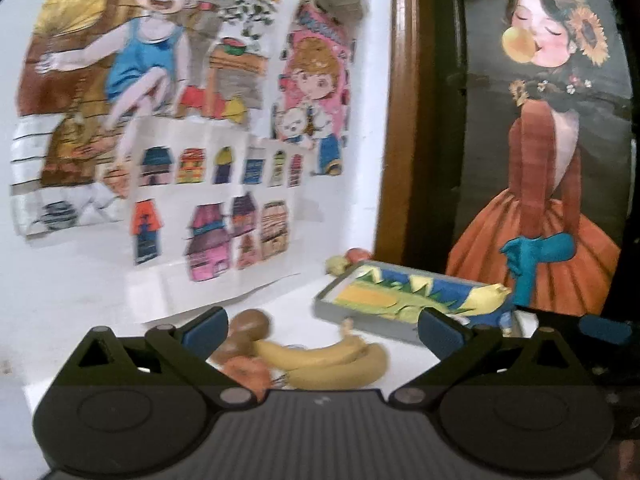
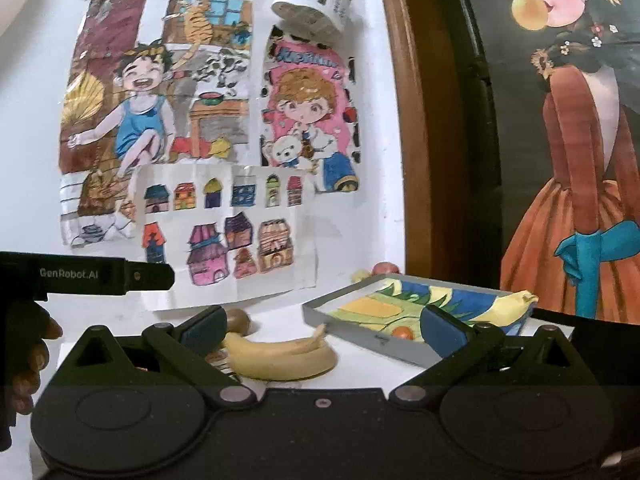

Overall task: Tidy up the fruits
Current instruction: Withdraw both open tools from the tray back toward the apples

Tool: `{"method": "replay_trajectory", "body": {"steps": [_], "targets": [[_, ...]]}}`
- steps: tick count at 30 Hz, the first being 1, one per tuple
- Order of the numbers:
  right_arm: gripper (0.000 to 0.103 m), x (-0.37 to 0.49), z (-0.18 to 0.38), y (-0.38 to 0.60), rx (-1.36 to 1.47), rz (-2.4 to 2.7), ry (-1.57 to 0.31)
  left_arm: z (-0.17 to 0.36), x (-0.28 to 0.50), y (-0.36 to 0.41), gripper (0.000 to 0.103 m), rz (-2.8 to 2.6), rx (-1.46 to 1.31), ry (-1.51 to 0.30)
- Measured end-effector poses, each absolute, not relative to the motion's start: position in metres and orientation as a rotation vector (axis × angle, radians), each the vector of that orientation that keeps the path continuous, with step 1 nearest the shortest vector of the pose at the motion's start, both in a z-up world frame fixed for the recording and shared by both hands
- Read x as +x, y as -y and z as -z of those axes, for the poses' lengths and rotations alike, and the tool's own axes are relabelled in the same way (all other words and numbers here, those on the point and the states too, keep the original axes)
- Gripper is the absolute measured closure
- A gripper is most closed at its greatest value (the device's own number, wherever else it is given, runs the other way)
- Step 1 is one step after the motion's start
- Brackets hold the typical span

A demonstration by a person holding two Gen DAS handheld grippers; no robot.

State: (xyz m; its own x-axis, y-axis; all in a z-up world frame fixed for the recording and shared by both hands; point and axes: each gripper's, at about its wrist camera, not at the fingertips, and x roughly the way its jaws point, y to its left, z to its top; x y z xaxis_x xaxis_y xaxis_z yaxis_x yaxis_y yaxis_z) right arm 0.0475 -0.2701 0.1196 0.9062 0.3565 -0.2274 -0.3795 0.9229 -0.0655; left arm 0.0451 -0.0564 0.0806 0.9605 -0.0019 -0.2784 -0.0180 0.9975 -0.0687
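Bananas (image 2: 280,356) lie on the white desk (image 2: 360,364) close to its near edge, just ahead of both grippers, stems pointing toward the tray (image 2: 320,307). A brown fruit (image 2: 239,319) sits just behind them on the left, and an orange fruit (image 1: 246,372) touches them there. The tray stands to the right near the desk's far edge, holding a small orange fruit (image 2: 401,332) and a yellow one (image 2: 508,304) at its far right rim. More fruit (image 2: 385,268) rests behind the tray against the wall. The left gripper (image 1: 322,328) is spread wide and empty; the right gripper (image 2: 322,326) likewise gapes wide, holding nothing.
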Motion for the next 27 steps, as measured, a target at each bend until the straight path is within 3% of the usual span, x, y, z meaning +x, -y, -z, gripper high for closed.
{"method": "replay_trajectory", "body": {"steps": [27], "targets": [[0.001, 0.032, -0.082, 0.178, -0.250, -0.464, -0.368, -0.033, 0.038, -0.089, 0.000, -0.069, -0.121, -0.387]]}}
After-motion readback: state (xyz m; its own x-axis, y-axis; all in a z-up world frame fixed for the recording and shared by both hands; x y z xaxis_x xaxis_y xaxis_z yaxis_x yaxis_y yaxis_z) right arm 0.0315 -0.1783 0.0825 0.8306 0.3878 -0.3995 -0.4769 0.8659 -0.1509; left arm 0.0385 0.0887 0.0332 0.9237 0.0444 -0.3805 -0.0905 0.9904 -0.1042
